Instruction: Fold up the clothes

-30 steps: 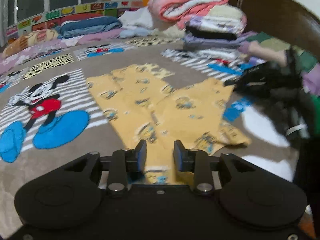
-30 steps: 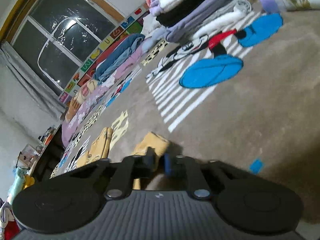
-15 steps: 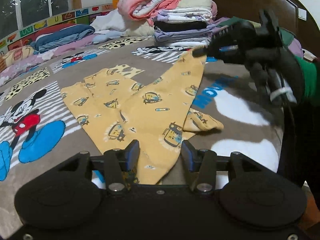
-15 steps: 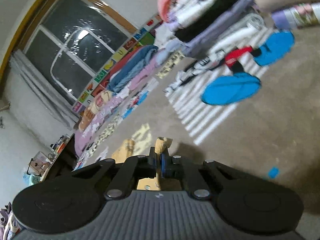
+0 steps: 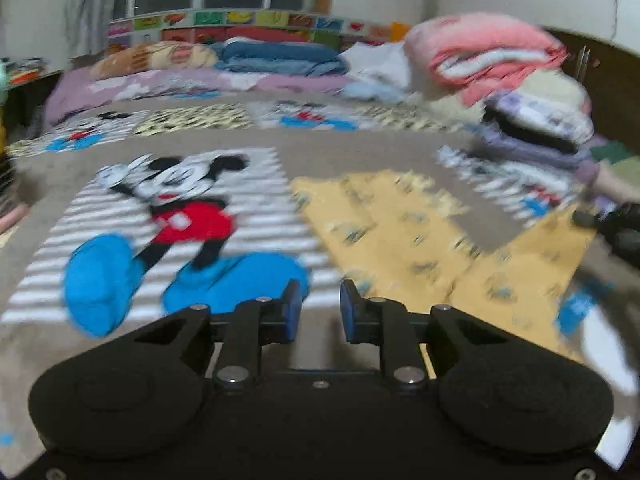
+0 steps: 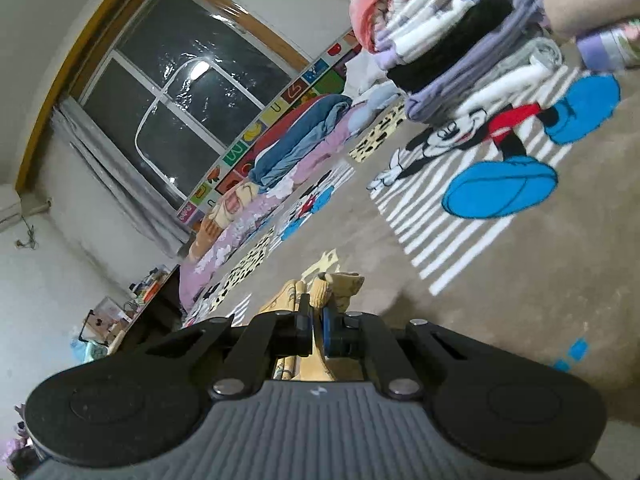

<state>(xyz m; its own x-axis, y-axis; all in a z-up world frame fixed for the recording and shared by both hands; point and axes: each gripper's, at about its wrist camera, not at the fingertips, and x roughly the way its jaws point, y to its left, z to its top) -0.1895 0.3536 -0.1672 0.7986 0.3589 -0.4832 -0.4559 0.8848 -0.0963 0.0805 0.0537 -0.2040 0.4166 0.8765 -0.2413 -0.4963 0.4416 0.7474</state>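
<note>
Yellow printed pants (image 5: 404, 236) lie spread on the Mickey Mouse blanket (image 5: 180, 216), right of centre in the blurred left wrist view. One pant leg (image 5: 532, 264) is lifted toward the right gripper (image 5: 600, 220) at the right edge. My left gripper (image 5: 316, 308) is open and empty above the blanket, just left of the pants. In the right wrist view the right gripper (image 6: 317, 330) is shut on the yellow pant cuff (image 6: 336, 288), which sticks out above the pads.
A tall stack of folded clothes (image 5: 532, 92) stands at the back right of the bed; it also shows in the right wrist view (image 6: 452, 28). Rolled quilts and pillows (image 5: 240, 60) line the window wall. A dark headboard (image 5: 604, 72) is at far right.
The left gripper has swung left, so the pants now sit to its right. The right gripper keeps the cuff pinched and has carried it further.
</note>
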